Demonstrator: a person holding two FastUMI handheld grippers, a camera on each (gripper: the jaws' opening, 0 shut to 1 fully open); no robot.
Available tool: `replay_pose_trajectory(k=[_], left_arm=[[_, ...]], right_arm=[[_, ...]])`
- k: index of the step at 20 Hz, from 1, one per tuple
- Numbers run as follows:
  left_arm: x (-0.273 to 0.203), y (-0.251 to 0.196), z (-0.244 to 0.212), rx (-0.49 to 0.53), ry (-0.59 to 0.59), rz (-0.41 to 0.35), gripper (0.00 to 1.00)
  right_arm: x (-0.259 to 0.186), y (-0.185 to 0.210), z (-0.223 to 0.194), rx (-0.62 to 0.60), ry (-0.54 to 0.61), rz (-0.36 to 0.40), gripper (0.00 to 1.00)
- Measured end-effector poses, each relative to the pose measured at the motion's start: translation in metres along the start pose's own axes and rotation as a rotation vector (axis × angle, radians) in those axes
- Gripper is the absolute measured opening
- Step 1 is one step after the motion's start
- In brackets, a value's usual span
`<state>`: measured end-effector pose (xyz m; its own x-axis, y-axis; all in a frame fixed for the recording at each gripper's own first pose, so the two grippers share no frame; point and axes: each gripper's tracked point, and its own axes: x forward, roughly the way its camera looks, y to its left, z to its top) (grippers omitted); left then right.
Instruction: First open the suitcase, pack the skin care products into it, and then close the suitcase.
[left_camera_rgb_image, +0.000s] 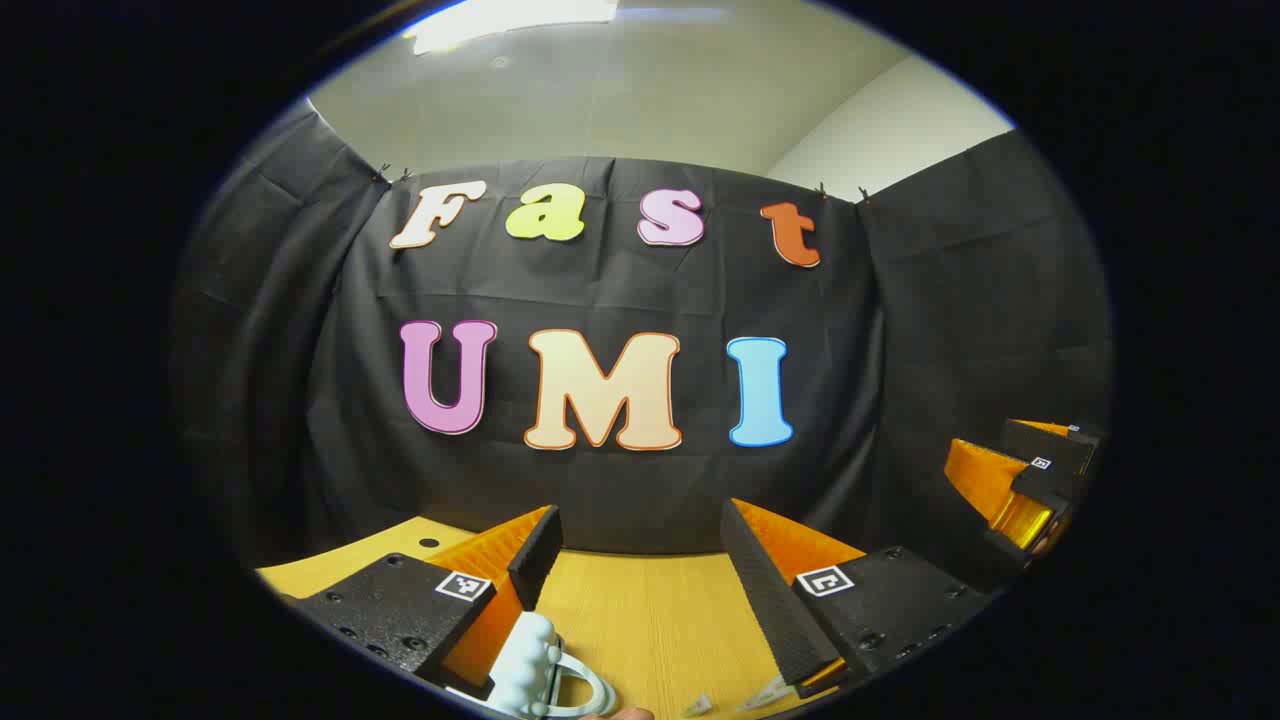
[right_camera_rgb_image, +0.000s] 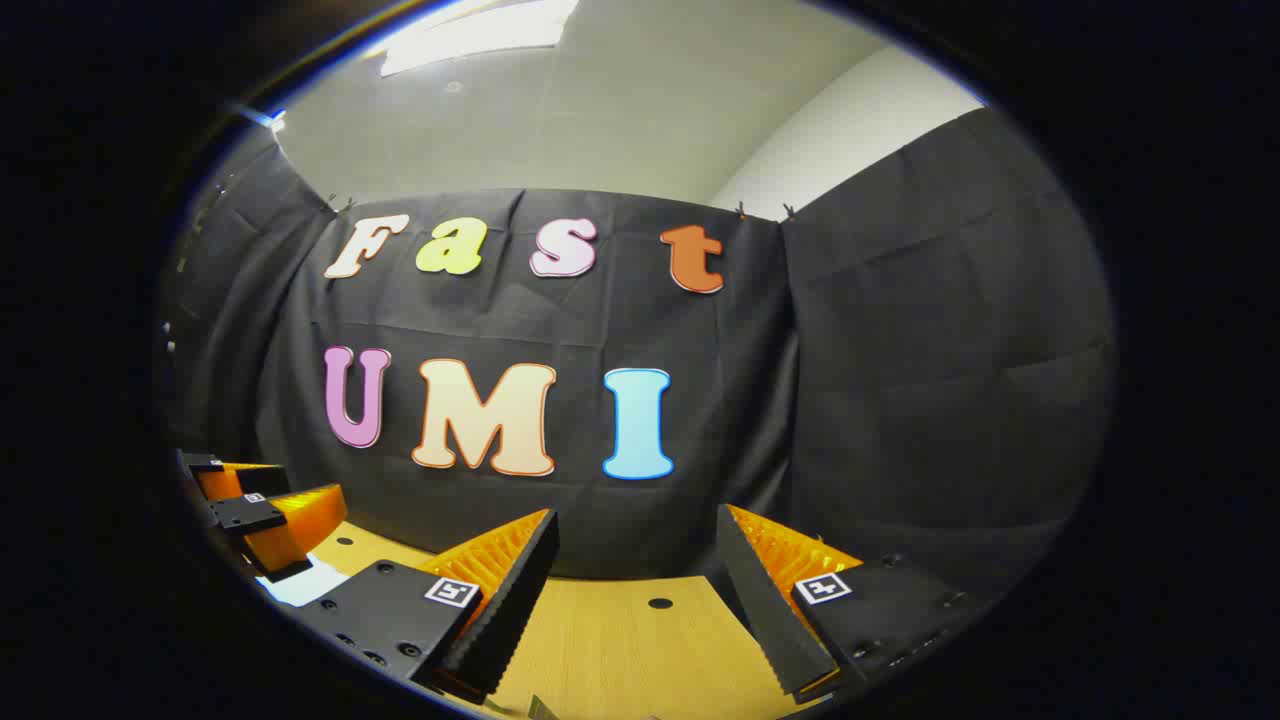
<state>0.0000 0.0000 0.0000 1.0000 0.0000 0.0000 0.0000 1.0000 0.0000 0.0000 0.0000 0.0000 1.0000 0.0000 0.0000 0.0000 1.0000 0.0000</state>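
Down at the six o'clock edge of the left gripper view sits a pale, bumpy white object with a looped handle (left_camera_rgb_image: 540, 670), lying on the wooden counter (left_camera_rgb_image: 640, 610); whether it is a skin care product or part of the suitcase, I cannot tell. It lies just beside the inner face of the left gripper's (left_camera_rgb_image: 640, 565) finger at seven o'clock, apparently touching it, while the other finger at five o'clock stands well apart from it. So the jaws are wide apart, with bare wood between them. Two small clear scraps (left_camera_rgb_image: 735, 698) lie on the counter near the five o'clock finger's base.

Out at three o'clock in that same view, the right gripper (left_camera_rgb_image: 1030, 480) hangs above counter level against the black cloth wall (left_camera_rgb_image: 900, 350).

Over to the right gripper view: the right gripper (right_camera_rgb_image: 640, 570) looks out with its jaws spread wide as well, nothing between them but the counter (right_camera_rgb_image: 620, 640), which shows a small dark hole (right_camera_rgb_image: 660, 603) near the cloth. At eight o'clock the left gripper (right_camera_rgb_image: 260, 510) shows, with a white patch (right_camera_rgb_image: 305, 585) just below it, too cropped to identify. Above the black cloth wall (right_camera_rgb_image: 900, 350), a light ceiling panel (right_camera_rgb_image: 480, 30) glows at twelve o'clock.
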Motion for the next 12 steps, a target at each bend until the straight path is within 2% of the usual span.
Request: replay_pose_trajectory(k=[2,6,8,12], left_arm=[[0.001,0.0,-0.009,0.002,0.023,0.019,0.95],[-0.006,0.022,-0.041,0.053,0.109,0.137,0.97],[-0.011,0.031,-0.061,0.068,0.159,0.168,0.95],[-0.012,0.035,-0.116,0.082,0.298,0.127,0.95]], right_arm=[[0.002,0.001,-0.002,-0.02,-0.019,0.038,0.98],[0.006,0.017,-0.021,0.003,-0.017,0.146,0.98],[0.009,0.028,-0.036,0.021,0.011,0.195,0.98],[0.02,0.028,-0.044,0.045,0.041,0.168,1.0]])
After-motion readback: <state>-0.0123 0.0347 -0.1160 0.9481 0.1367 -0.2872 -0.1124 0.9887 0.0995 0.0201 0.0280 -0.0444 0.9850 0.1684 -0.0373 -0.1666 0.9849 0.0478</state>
